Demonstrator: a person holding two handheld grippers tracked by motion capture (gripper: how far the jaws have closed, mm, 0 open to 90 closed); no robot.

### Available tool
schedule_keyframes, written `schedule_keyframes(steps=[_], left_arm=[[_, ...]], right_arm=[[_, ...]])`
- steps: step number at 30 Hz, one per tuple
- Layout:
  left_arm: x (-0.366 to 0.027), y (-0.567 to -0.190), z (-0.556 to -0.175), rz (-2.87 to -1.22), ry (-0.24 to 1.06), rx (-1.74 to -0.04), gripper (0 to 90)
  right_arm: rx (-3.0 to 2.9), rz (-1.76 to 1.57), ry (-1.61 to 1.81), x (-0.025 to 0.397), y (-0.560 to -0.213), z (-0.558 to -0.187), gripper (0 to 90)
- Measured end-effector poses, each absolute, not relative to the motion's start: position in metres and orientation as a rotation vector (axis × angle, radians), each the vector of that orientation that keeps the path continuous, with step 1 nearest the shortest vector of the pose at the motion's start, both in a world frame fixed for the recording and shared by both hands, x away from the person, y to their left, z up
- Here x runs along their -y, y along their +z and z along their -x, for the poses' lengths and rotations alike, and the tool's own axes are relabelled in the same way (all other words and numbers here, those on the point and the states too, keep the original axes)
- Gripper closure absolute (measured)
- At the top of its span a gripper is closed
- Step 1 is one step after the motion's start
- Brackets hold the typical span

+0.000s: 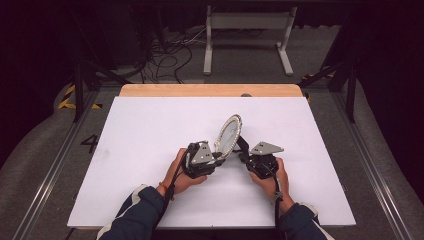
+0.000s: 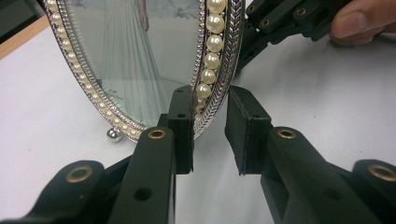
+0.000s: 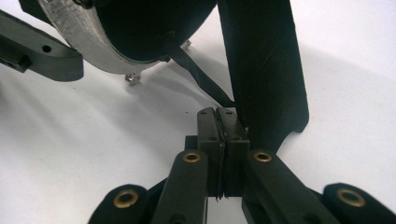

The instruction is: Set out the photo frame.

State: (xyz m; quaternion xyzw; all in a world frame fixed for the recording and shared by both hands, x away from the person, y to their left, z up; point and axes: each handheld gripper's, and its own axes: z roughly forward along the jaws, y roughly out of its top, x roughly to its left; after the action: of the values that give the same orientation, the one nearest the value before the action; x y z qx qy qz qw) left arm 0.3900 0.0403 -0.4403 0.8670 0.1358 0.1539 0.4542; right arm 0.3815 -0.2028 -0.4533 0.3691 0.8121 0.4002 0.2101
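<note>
An oval silver picture frame (image 1: 229, 134) edged with pearls stands tilted on the white board (image 1: 150, 130); its glass (image 2: 140, 60) covers a picture of a long white dress. My left gripper (image 1: 220, 156) (image 2: 210, 135) is open, its jaws on either side of the frame's lower rim with a gap showing. Behind the frame's black back (image 3: 140, 28), my right gripper (image 1: 243, 152) (image 3: 218, 116) is shut on the thin black strap (image 3: 201, 74) that runs to the black easel leg (image 3: 261, 70). The right gripper (image 2: 280, 23) also appears past the frame in the left gripper view.
The white board lies on a wooden table whose far edge (image 1: 210, 90) shows. On the floor beyond are a white metal stand (image 1: 247, 30) and loose cables (image 1: 165, 55). Bare board stretches left and right of both hands.
</note>
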Motion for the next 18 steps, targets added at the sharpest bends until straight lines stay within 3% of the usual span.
schedule_keyframes(steps=[18], left_arm=[[-0.055, -0.433, -0.391, -2.111, 0.353, -0.363, 69.1]], right_arm=[[-2.258, -1.014, 1.152, 0.203, -0.447, -0.377, 83.4]])
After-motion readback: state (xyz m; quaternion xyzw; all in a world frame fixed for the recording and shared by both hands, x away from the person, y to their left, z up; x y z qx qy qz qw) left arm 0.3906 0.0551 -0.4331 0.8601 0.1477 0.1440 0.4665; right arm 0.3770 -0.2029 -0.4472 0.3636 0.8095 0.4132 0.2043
